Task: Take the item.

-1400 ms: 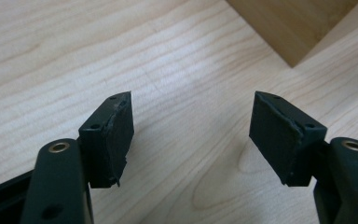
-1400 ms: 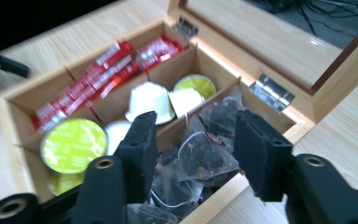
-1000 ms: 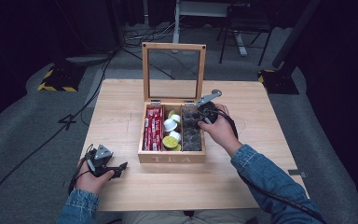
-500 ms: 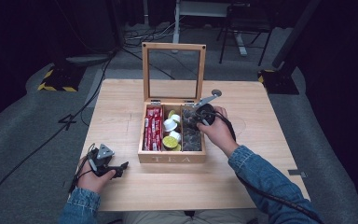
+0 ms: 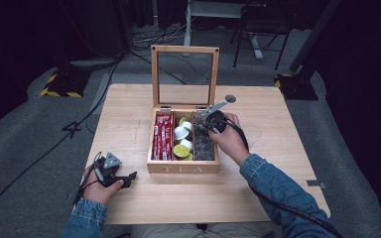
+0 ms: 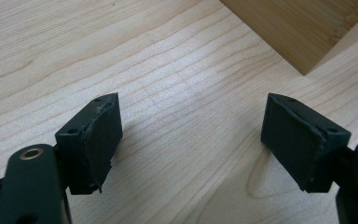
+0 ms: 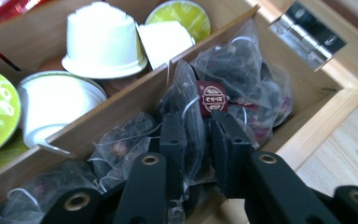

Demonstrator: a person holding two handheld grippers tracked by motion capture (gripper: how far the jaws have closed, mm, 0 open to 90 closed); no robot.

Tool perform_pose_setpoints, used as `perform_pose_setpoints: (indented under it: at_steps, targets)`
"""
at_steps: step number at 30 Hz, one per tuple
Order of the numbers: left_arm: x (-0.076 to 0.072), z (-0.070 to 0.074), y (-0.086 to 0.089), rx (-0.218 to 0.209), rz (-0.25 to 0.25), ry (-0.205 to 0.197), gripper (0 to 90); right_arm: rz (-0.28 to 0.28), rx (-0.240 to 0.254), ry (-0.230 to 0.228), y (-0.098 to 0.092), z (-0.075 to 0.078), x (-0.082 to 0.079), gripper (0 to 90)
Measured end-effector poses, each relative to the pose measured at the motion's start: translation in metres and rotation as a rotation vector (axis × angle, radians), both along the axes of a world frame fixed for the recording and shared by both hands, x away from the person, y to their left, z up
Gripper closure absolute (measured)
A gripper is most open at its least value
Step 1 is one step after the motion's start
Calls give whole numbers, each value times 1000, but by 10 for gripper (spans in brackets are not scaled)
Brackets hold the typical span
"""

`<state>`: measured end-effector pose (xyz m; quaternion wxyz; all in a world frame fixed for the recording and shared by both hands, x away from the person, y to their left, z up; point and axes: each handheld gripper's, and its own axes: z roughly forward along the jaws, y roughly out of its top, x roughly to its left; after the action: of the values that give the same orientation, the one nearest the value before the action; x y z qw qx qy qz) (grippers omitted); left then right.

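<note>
Right gripper (image 7: 196,140) sits low in the right-hand compartment of the wooden tea box (image 5: 182,168), and its black jaws have just been closing; they now pinch the clear mesh of a tea bag (image 7: 186,112) between them. That bag stands up among a heap of similar dark-filled mesh bags (image 7: 242,79) in the same compartment, and a small dark red paper tag (image 7: 211,99) lies just above the jaw tips, touching the gripped bag. In the high view the right gripper (image 5: 209,123) is over the back part of that compartment, with the person's right hand (image 5: 230,141) wrapped around it and a denim sleeve (image 5: 278,191) running back to the table's near edge. Across the thin wooden divider, the middle compartment holds white capsules (image 7: 101,37) and green-lidded capsules (image 7: 179,13), and the left compartment holds red packets (image 5: 163,136). The box's glass-paned lid (image 5: 184,74) stands upright behind, on metal hinges (image 7: 307,35). Well apart from the box, at the near left of the table (image 5: 129,114), the left gripper (image 5: 124,177) rests low over the wood in the person's left hand (image 5: 99,188). In its own view the left gripper (image 6: 191,140) has its jaws spread wide with only bare tabletop between them, and a corner of the box shows at the upper right.
</note>
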<state>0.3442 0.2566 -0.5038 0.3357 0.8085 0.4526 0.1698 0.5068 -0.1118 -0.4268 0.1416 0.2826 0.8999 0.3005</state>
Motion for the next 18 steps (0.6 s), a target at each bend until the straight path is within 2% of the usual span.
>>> perform_pose_setpoints:
  at_steps: [4,6,7,8,9,12,13,16,17,18]
  targets:
    - [0,0,0,0,0,1,208,3,55,9,-5,6,-2,798]
    - [0,0,0,1,-1,-2,208,9,84,7,-7,11,-4,800]
    - [0,0,0,1,-1,-2,208,9,84,7,-7,11,-4,800]
    - [1,0,0,2,-3,-3,208,16,113,10,-10,14,-5,800]
    - [1,0,0,2,-3,-3,208,16,113,10,-10,14,-5,800]
    - [2,0,0,5,-2,-4,208,21,163,6,-14,21,-8,803]
    - [2,0,0,5,-2,-4,208,21,163,6,-14,21,-8,803]
    - [2,0,0,3,-1,-2,208,30,218,7,-19,27,-11,804]
    - [2,0,0,3,-1,-2,208,30,218,7,-19,27,-11,804]
    - [2,0,0,0,1,-2,208,37,251,12,-22,30,-13,805]
